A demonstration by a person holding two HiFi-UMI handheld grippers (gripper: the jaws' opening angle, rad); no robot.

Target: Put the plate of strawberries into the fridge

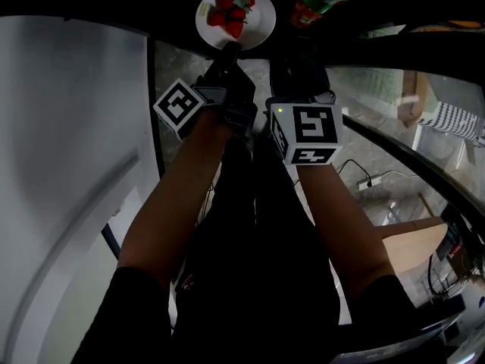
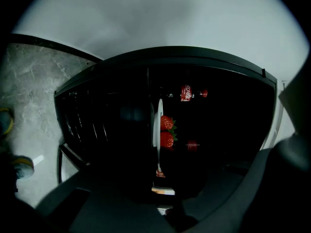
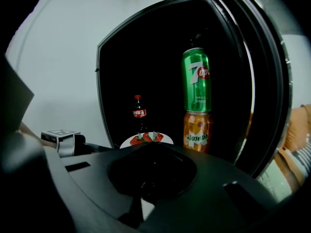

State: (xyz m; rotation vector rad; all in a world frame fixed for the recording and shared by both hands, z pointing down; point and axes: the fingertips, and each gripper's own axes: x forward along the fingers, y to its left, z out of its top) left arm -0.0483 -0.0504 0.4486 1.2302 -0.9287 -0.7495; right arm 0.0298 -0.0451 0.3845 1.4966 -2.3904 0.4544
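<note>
The white plate [image 1: 256, 27] with several red strawberries [image 1: 231, 15] is at the top of the head view, inside the dark fridge [image 3: 116, 76]. My left gripper [image 1: 229, 50] is shut on the plate's near rim. In the left gripper view the plate [image 2: 156, 125] shows edge-on beyond my left gripper [image 2: 160, 178], with the strawberries [image 2: 166, 131] on its right side. My right gripper [image 1: 292, 58] hovers just right of the plate, jaws together and holding nothing. In the right gripper view the plate [image 3: 127, 142] lies just past my right gripper [image 3: 152, 148].
Inside the fridge a green can [image 3: 197, 81] is stacked on an orange can [image 3: 197, 130], right of the plate; a cola bottle [image 3: 139, 113] stands behind it. The fridge door's black rim [image 3: 265, 81] curves at the right. A white wall [image 1: 68, 127] is at the left, a power strip [image 1: 369, 181] on the floor.
</note>
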